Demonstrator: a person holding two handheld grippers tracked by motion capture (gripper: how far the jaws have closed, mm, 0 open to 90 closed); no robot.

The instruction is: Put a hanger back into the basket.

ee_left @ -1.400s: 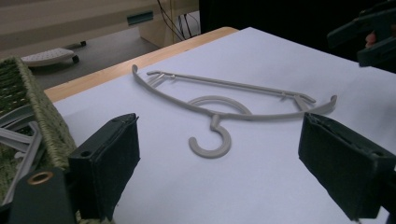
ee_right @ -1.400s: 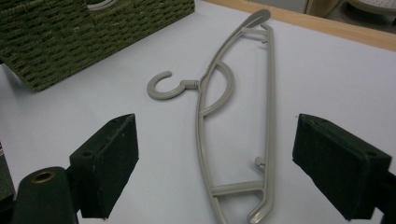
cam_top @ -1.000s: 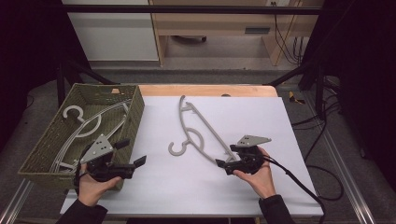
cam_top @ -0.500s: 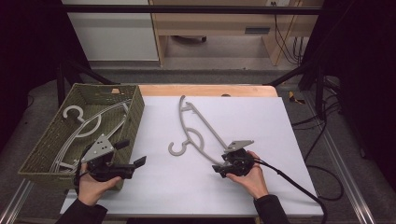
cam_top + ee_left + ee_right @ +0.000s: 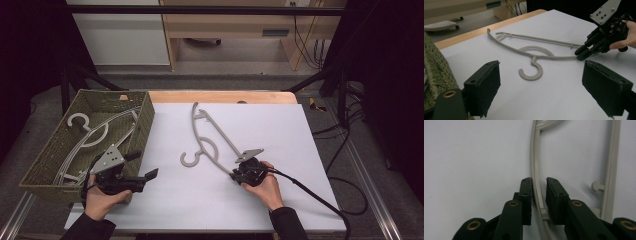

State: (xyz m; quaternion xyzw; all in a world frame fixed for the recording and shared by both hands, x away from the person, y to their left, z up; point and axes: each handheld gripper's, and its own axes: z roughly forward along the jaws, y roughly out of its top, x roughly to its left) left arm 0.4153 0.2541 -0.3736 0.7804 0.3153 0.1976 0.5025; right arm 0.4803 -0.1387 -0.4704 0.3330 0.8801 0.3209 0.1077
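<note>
A grey plastic hanger (image 5: 212,142) lies flat at the centre of the white counter (image 5: 300,150), its hook (image 5: 192,159) curling toward 7 o'clock and its long arms running from 11 o'clock down to 4 o'clock; at that lower end the right hand-held gripper (image 5: 235,173) sits low on the sheet, its jaws having just been closing around the hanger's curved arm; in the right gripper view the arm (image 5: 535,177) runs between the two pads (image 5: 526,195), touching one pad with a thin gap left at the other. The left hand-held gripper (image 5: 150,176), at 8 o'clock near the counter's front edge, has its jaws spread wide with nothing between them, pointed across the sheet at the hanger. A woven olive basket (image 5: 144,117) stands at 9 o'clock, just beside the left hand (image 5: 102,197), with more pale hangers (image 5: 87,132) lying inside it.
</note>
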